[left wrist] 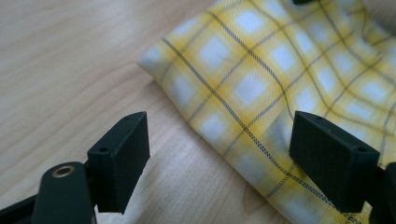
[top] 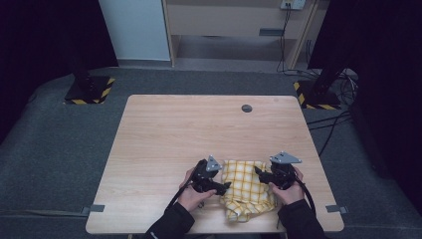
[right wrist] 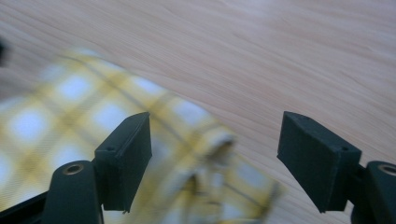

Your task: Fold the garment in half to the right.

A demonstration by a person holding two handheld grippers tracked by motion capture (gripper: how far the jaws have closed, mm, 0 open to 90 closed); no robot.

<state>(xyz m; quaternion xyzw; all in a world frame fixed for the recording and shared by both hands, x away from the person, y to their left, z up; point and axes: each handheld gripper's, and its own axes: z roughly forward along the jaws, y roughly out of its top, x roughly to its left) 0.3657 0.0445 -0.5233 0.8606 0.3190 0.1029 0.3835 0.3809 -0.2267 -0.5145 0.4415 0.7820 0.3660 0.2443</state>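
A yellow checked cloth (top: pixel 246 188) lay crumpled on the wooden table (top: pixel 174 139), close to the near edge and a little right of the middle. It was folded loosely, with a rumpled part hanging toward the person's side.

The left gripper (top: pixel 225 186) was held in the left hand (top: pixel 195 193) just beside the left edge of the cloth, its tip pointing toward the fabric. In the left gripper view its jaws stood wide apart, with nothing between them; one jaw was over bare wood and the other over the cloth (left wrist: pixel 280 88), whose corner lay on the table (left wrist: pixel 60 60) ahead of them. It was not possible to tell if the jaws touched the fabric.

The right gripper (top: pixel 259 172) was held in the right hand (top: pixel 289 191) at the right side of the cloth, near its far corner. In the right gripper view its jaws were also spread apart and held nothing. The cloth (right wrist: pixel 93 121) appeared blurred below and to the left of them (a raised fold lay between the two jaws), and plain wood (right wrist: pixel 280 56) was beyond.

Both forearms in dark sleeves (top: pixel 169 224) came in from the bottom of the high view. A small round dark thing (top: pixel 247 108) sat on the far part of the table, well apart from the cloth.
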